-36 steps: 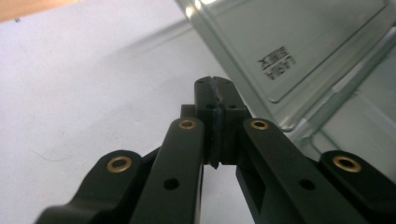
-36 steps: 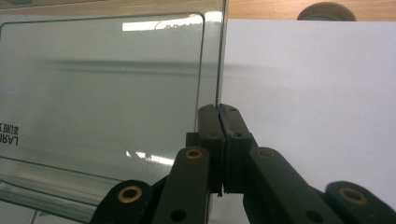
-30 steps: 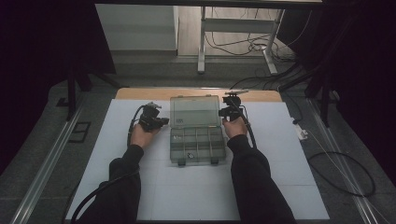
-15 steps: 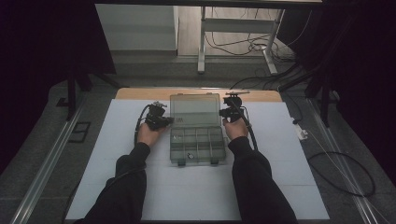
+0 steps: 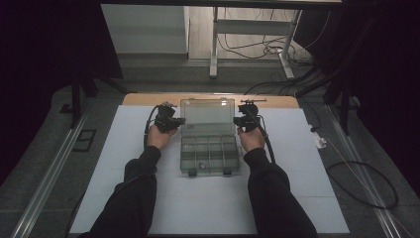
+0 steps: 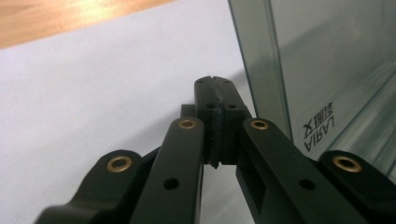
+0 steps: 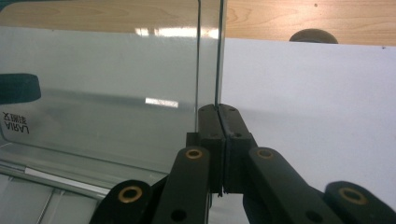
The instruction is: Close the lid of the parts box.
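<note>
A clear plastic compartment box (image 5: 208,154) lies open mid-table, its lid (image 5: 207,115) standing up at the back. My left gripper (image 5: 181,120) is shut with nothing in it, its tips beside the lid's left edge (image 6: 261,70). My right gripper (image 5: 235,120) is also shut and holds nothing, with the lid's right edge (image 7: 217,56) standing just past its tips. In the left gripper view the black jaws (image 6: 215,85) press flat together. In the right gripper view the jaws (image 7: 218,112) do the same. A small dark item (image 5: 200,165) lies in a front compartment.
The box rests on a white table top (image 5: 124,198) with a wooden strip (image 5: 148,99) along its far edge. Cables (image 5: 366,183) and a small white object (image 5: 320,142) lie on the floor to the right. A metal frame leg (image 5: 214,44) stands beyond the table.
My left gripper has edged a little to the right, closer to the lid. The right gripper has stayed where it was. Both stay shut.
</note>
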